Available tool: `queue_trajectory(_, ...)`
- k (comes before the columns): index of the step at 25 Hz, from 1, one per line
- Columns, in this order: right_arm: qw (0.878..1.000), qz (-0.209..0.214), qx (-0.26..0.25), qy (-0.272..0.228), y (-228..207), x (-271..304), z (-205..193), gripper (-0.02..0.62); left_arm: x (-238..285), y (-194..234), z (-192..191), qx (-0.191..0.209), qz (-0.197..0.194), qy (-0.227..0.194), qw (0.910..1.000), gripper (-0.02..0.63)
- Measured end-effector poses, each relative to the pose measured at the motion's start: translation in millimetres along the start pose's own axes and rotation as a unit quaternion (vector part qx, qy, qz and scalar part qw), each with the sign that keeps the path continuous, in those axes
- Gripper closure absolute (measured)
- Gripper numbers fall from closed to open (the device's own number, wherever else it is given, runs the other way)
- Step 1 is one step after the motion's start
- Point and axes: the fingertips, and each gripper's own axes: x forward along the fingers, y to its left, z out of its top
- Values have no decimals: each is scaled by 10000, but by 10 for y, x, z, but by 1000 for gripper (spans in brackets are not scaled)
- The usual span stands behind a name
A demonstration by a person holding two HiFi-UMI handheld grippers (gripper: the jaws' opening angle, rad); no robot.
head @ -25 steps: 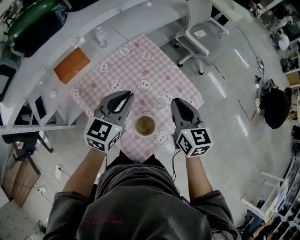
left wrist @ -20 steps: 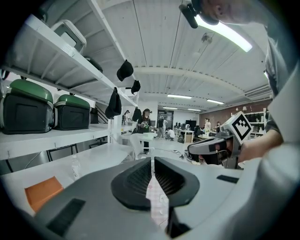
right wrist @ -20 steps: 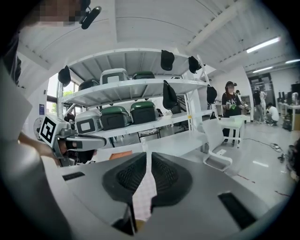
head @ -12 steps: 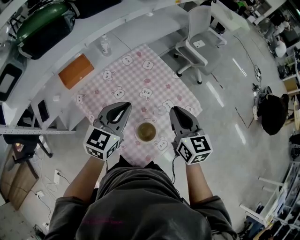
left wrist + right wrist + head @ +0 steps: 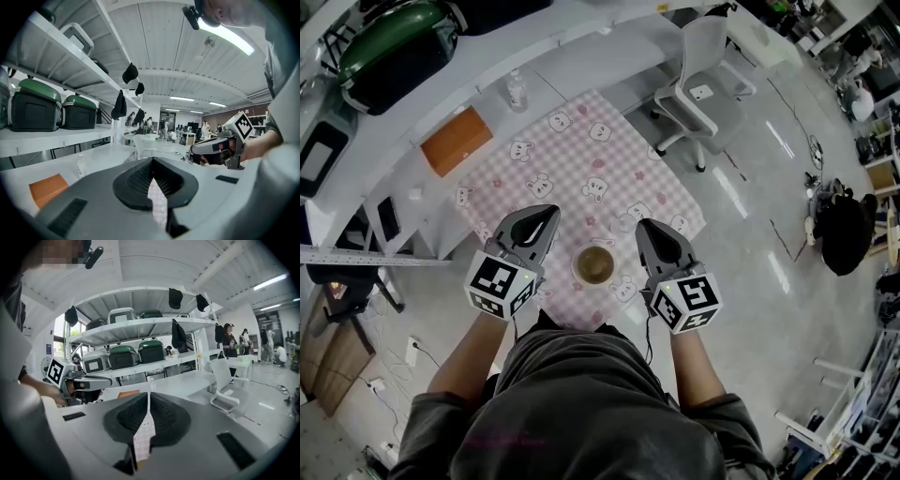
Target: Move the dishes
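A small round bowl (image 5: 593, 264) with a brownish inside stands on the pink checked tablecloth (image 5: 581, 155), near the table's front edge. My left gripper (image 5: 551, 212) hovers just left of the bowl and my right gripper (image 5: 643, 227) just right of it, neither touching it. The left gripper's (image 5: 152, 161) jaws have just been closing and now meet, with nothing between them. The right gripper's (image 5: 148, 397) jaws have also just been closing; only a thin slit is left, and nothing is in it. Each gripper view shows the other gripper level beside it.
What looks like a small clear glass (image 5: 626, 221) stands just beyond the bowl. An orange box (image 5: 450, 141) and a water bottle (image 5: 517, 91) lie on the white counter behind the table. A white chair (image 5: 698, 66) is at the far right. Green cases (image 5: 152, 351) fill the shelves.
The left gripper's jaws have come together. Both grippers have shifted slightly over the table's near end, still on either side of the bowl.
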Motion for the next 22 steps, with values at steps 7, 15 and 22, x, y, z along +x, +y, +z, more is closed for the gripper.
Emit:
queue_trajectory(7, 9999, 10, 96, 29, -48, 52, -24, 591, 29, 20, -6, -44, 22, 31, 10000, 604)
queue_trajectory(15, 9999, 103, 111, -20, -69, 100, 28, 591, 113, -2, 32, -28, -2, 49, 10000, 604)
queue_trajectory(22, 9997, 193, 119, -35, -60, 168, 38, 591, 156, 4, 6, 12, -39, 130, 9999, 604)
